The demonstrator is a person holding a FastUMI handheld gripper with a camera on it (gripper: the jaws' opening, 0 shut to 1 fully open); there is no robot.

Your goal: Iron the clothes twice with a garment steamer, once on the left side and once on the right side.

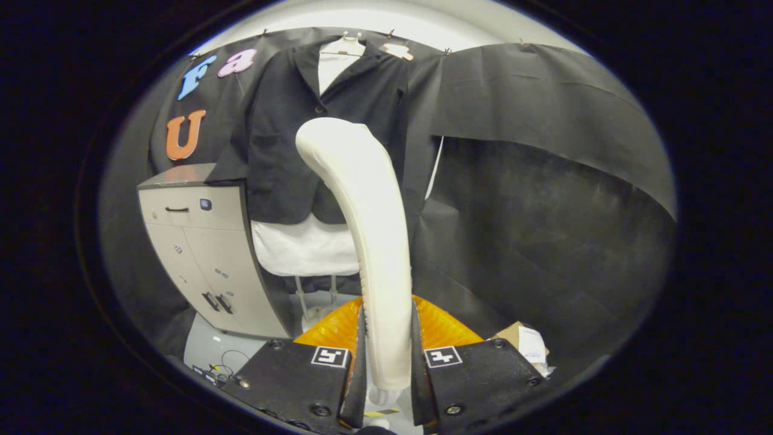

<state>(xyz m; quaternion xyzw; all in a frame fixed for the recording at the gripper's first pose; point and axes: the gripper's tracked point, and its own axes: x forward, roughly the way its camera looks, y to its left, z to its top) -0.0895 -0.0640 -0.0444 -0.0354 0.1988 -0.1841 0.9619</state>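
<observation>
Gripper point(386, 356): both fingers clamp the white steamer handle point(368, 241).
Jacket point(314, 133): black, hanging beyond the steamer head.

Even, soft overhead light, sharp focus, strong fisheye bending at the rim, faint sheen on the black cloth point(543, 199).

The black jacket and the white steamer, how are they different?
The black jacket is dark, soft cloth; the white steamer is pale, smooth and hard-looking. The jacket hangs on a hanger beyond the fingers; the steamer stands between the fingers of the gripper, which press on it from both sides. The jacket spreads wide; the steamer is a narrow, curved shape. Both stand upright, one before the other.
</observation>
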